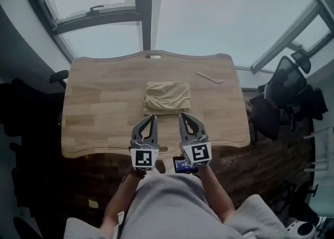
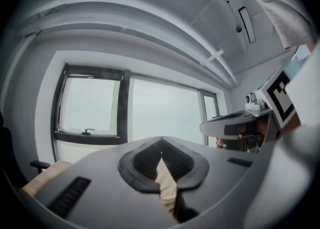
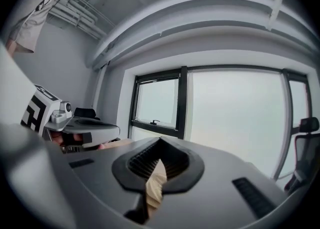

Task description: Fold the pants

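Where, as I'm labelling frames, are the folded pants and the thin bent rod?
folded pants (image 1: 167, 97), head view, middle of the top layer.
thin bent rod (image 1: 209, 78), head view, midway along its shaft.

Hard to read around the table
A thin bent object (image 1: 210, 78) at the table's (image 1: 94, 112) far right is too small to identify. Dark shapes (image 1: 26, 123) left of the table are lost in shadow. The pants (image 2: 167, 185) show only as a sliver between jaws.

The head view looks steeply down from above the person and takes in the whole table (image 1: 94, 102). At its near edge, the cameras on the left gripper (image 1: 152, 117) and right gripper (image 1: 181, 116) look level and close along their jaws toward the windows (image 2: 90, 105), which all three views share.
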Demonstrator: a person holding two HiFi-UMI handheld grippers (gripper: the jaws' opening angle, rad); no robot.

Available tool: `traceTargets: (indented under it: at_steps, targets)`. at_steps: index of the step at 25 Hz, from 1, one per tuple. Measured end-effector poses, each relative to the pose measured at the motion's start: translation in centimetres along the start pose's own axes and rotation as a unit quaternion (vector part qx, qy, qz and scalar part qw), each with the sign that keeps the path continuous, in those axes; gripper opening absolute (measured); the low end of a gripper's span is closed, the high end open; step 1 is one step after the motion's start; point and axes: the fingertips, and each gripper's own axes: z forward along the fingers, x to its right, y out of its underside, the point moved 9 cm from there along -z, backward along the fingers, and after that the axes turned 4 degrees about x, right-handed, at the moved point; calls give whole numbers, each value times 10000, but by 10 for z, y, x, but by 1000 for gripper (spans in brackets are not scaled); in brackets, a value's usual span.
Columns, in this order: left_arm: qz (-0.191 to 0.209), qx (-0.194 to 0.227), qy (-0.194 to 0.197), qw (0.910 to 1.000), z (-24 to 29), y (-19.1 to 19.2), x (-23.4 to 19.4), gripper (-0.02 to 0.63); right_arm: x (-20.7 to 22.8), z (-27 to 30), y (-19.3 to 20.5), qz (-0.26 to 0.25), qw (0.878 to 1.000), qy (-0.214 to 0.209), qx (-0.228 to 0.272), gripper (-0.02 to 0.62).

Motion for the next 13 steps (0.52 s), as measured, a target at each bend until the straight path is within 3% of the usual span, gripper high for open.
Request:
traceTargets:
  at_steps: [3,7,13]
  targets:
    - [111,181,-29,9998,-14,4,-3,6,-11,-7,1,41,9999,71,-71,2]
    - [66,-50,-53,10000,-23,4,-6,6,-19,-12,3,84,9998,127,-129,3]
    - [58,136,-23,9999,-27,10,-8,6,-27,-16,7,78,9996,147,-229,2]
